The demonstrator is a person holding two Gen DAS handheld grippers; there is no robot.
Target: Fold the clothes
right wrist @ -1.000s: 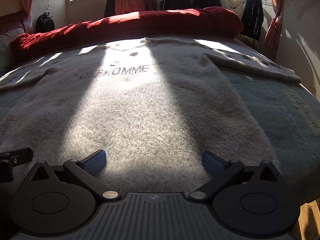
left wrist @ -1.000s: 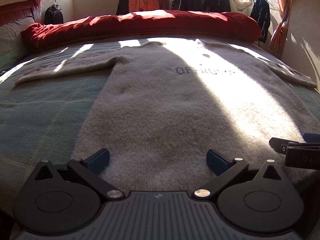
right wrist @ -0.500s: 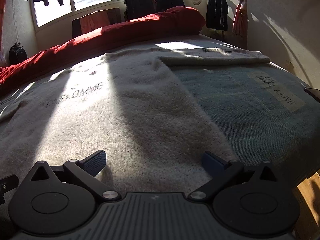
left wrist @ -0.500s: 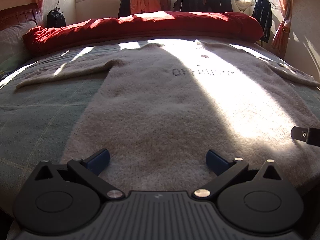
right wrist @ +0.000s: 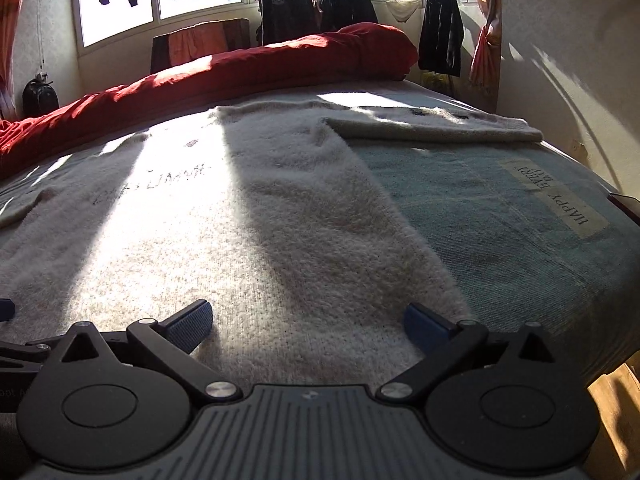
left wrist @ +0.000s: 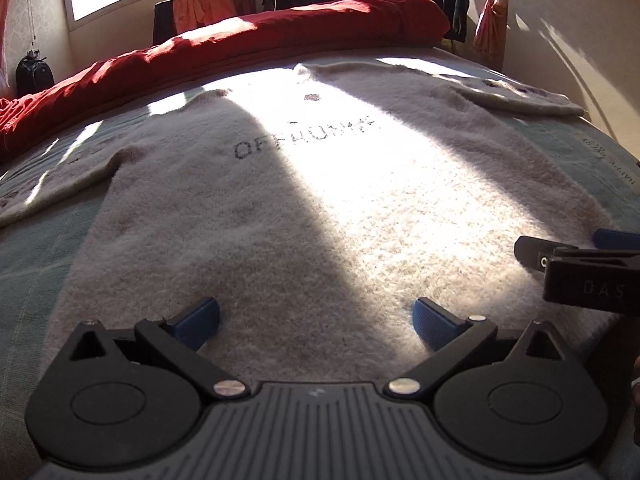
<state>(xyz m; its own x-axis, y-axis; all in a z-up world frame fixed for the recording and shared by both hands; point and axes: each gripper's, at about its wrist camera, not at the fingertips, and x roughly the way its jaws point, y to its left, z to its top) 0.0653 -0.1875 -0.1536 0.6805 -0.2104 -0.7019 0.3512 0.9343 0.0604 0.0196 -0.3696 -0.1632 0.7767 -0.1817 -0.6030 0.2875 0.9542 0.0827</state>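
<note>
Cream knit fills the foreground: the sweater [left wrist: 320, 208] lies flat, front up, on the bed [right wrist: 500, 216], its hem nearest my two cameras. My left gripper [left wrist: 316, 318] hovers over the hem at lower centre of its frame, blue pads spread wide and holding nothing. My right gripper [right wrist: 308, 320], likewise spread and empty, sits low over the hem's right-hand corner. In the past second both views have swung rightward, and the right gripper now shows at the right edge of the left view after nearly leaving it half a second ago. I read that as lining up on the hem corners, with no fold begun yet. Farther up, lettering crosses the chest in a band of sunlight, and the right sleeve [right wrist: 432, 130] stretches toward the upper right. Beyond it a red duvet [left wrist: 240, 48] is rolled along the far edge. No basket or bin appears; dark garments [right wrist: 312, 8] hang on a rail by the window.
</note>
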